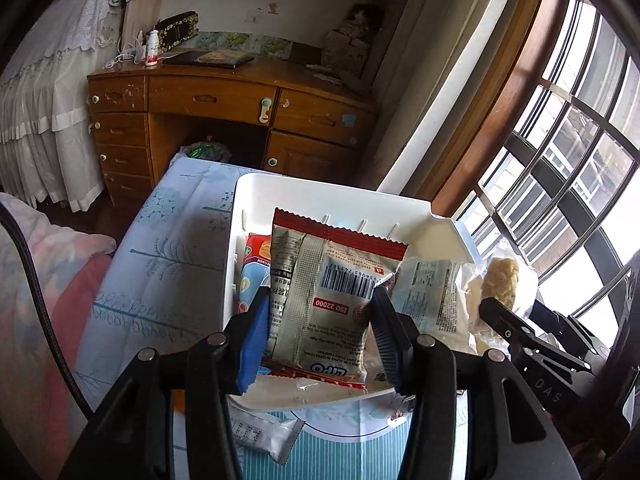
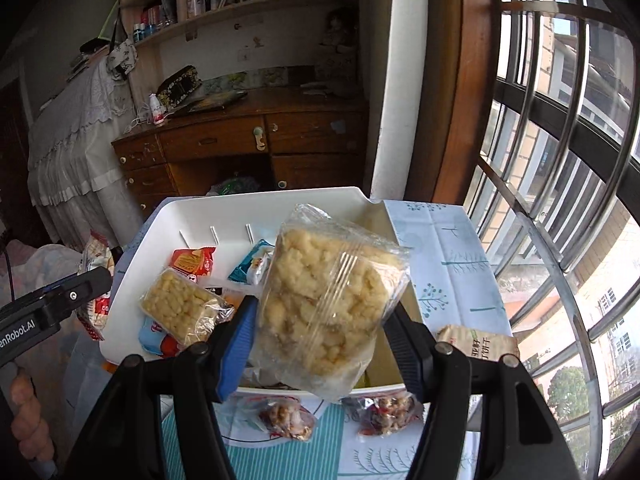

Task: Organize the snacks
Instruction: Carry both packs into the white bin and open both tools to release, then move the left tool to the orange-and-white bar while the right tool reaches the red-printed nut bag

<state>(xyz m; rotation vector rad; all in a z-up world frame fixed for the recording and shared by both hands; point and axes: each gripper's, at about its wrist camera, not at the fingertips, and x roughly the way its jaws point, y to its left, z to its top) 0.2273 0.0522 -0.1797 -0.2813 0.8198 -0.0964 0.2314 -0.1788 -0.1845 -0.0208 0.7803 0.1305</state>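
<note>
My left gripper (image 1: 320,304) is shut on a silver and red snack packet (image 1: 324,300) with a barcode, held above the white bin (image 1: 256,188). My right gripper (image 2: 320,316) is shut on a clear bag of yellow puffed rice cake (image 2: 324,300), held over the same white bin (image 2: 256,204). Inside the bin lie a smaller rice cake pack (image 2: 178,310), a red cracker packet (image 2: 192,262) and a blue packet (image 2: 252,266). The right gripper and its bag also show in the left wrist view (image 1: 504,280).
The bin stands on a table with a blue patterned cloth (image 1: 176,248). Two clear packs of nuts (image 2: 288,416) (image 2: 390,410) and a brown packet (image 2: 476,344) lie on the cloth near me. A wooden desk (image 1: 224,116) stands behind, a barred window (image 2: 560,160) on the right.
</note>
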